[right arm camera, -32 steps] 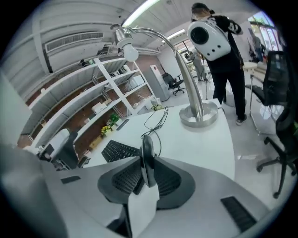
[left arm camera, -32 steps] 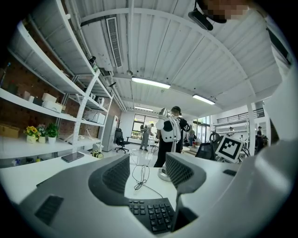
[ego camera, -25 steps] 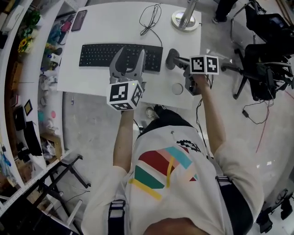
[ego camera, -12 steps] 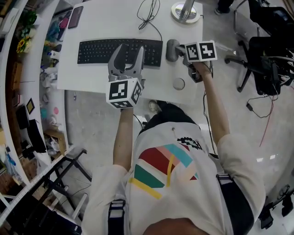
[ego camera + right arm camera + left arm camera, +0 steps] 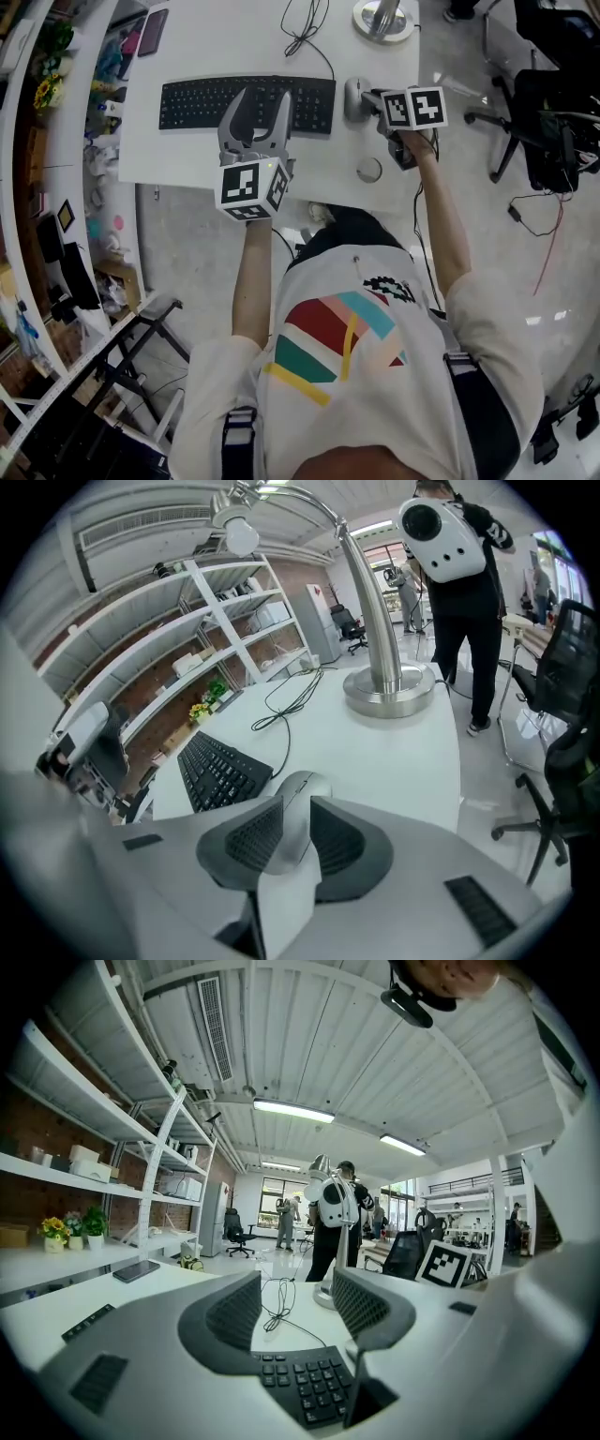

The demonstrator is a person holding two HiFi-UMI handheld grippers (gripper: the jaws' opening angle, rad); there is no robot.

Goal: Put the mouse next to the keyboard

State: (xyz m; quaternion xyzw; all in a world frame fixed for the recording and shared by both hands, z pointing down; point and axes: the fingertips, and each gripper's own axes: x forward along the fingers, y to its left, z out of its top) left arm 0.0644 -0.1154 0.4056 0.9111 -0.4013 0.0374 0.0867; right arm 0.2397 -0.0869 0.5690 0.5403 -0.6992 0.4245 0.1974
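A black keyboard [image 5: 202, 101] lies across the white desk [image 5: 187, 159]. Just past its right end is a grey mouse [image 5: 353, 96], with my right gripper [image 5: 367, 97] shut on it. In the right gripper view the mouse [image 5: 300, 791] sits pinched between the two pads of the right gripper [image 5: 289, 841], the keyboard [image 5: 220, 771] close on its left. I cannot tell whether the mouse touches the desk. My left gripper [image 5: 262, 101] hovers open over the keyboard's right half with nothing between its jaws. Its own view shows the left gripper [image 5: 295, 1290] above the keys [image 5: 309, 1387].
A round metal lamp base [image 5: 382, 17] stands at the desk's far right, with a looped black cable [image 5: 305, 37] beside it. A phone [image 5: 150, 39] lies far left. A small round disc [image 5: 369, 170] sits near the desk's front edge. Office chairs [image 5: 548, 103] stand on the right.
My right gripper has carried the mouse a little farther away from the desk's front edge, staying beside the keyboard's right end. The left gripper has held its place, still open.
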